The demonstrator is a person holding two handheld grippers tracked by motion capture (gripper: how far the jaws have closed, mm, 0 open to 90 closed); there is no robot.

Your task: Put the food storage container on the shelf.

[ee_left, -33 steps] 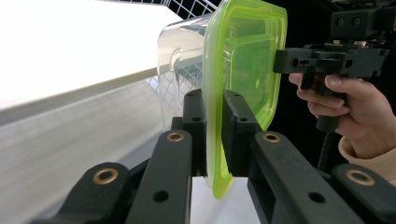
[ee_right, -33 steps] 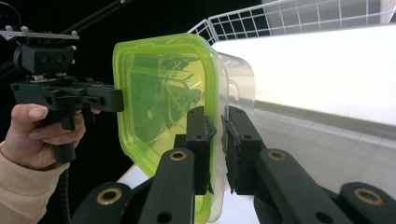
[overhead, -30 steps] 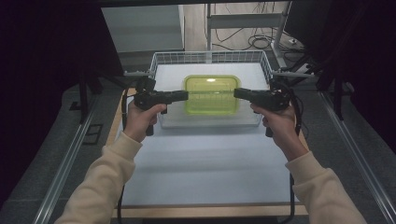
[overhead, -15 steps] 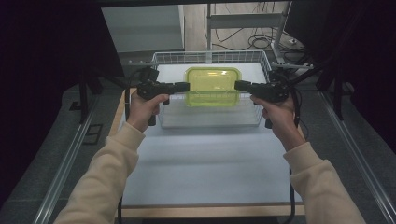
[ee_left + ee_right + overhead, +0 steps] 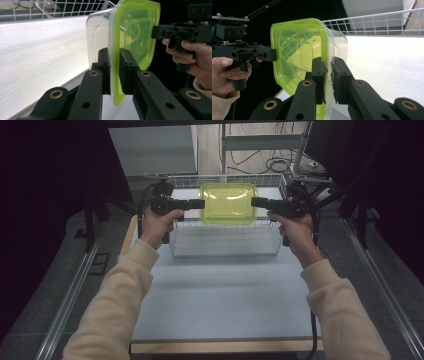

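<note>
High view: the left gripper [image 5: 200,204] is clamped on one edge of the box [image 5: 228,203], and the right gripper [image 5: 255,202] is clamped on the opposite edge. Gripping both sides likely keeps the box level as it hangs over the basket [image 5: 225,251]. From the left gripper view, the jaws pinch the box's green lid [image 5: 135,30] rim. Whether the box holds anything is hard to tell. The basket's far side is partly hidden.
</note>
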